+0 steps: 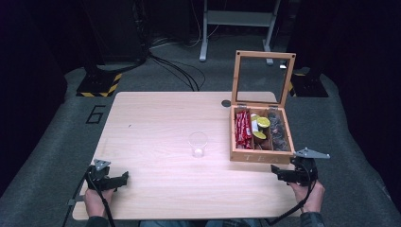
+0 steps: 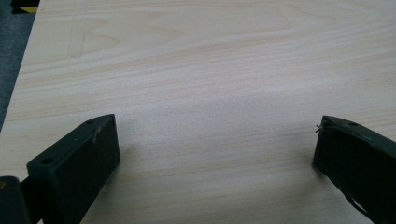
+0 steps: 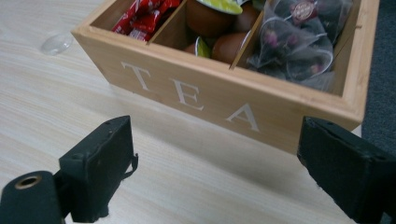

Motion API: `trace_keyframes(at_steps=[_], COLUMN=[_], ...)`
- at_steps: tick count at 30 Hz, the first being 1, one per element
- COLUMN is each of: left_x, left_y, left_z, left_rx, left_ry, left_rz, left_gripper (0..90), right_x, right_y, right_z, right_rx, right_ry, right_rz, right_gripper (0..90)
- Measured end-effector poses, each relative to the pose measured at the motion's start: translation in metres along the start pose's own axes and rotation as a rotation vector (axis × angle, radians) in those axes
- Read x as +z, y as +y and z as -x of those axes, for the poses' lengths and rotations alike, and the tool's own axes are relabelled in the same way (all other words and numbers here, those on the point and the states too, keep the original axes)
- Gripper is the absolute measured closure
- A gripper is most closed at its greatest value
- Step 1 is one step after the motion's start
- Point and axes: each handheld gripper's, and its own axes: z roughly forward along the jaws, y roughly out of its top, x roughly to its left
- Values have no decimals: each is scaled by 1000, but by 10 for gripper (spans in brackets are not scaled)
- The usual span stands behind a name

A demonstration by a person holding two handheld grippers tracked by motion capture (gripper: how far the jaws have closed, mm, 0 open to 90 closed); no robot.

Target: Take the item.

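High view shows the right gripper [image 1: 280, 171] with jaws wide and empty just before the open tea box [image 1: 259, 156], probably placed to reach inside, while the left gripper [image 1: 124, 178], also wide, rests near the table [image 1: 156, 113] edge.

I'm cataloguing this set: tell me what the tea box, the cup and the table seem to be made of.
Tea box: light wood, perhaps bamboo, matt, with visible grain and white printed lettering; its raised lid frames a clear pane, glass or plastic.
Cup: clear and see-through, probably thin plastic, possibly glass.
Table: pale wood-grain top, smooth and satin, likely laminate or veneer.
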Motion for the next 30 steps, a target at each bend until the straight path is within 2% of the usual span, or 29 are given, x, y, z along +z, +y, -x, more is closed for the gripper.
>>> trace_keyframes(at_steps=[9, 12, 18, 23, 25, 30], left_x=[0, 0, 0, 0, 0, 0], left_y=[0, 0, 0, 0, 0, 0], left_z=[0, 0, 0, 0, 0, 0], left_rx=[2, 2, 3, 3, 3, 3], left_ry=[2, 2, 2, 2, 2, 2], left_rz=[2, 3, 3, 3, 3, 3], left_gripper=[3, 3, 3, 4, 4, 4], right_x=[1, 7, 16, 24, 29, 37], right_y=[22, 34, 46, 57, 61, 68], right_z=[7, 12, 21, 30, 37, 43], right_rx=[-13, -16, -6, 21, 58, 68], right_ry=[9, 15, 30, 42, 65, 90], right_rz=[-11, -31, -38, -43, -54, -68], right_gripper=[99, 94, 91, 97, 57, 44])
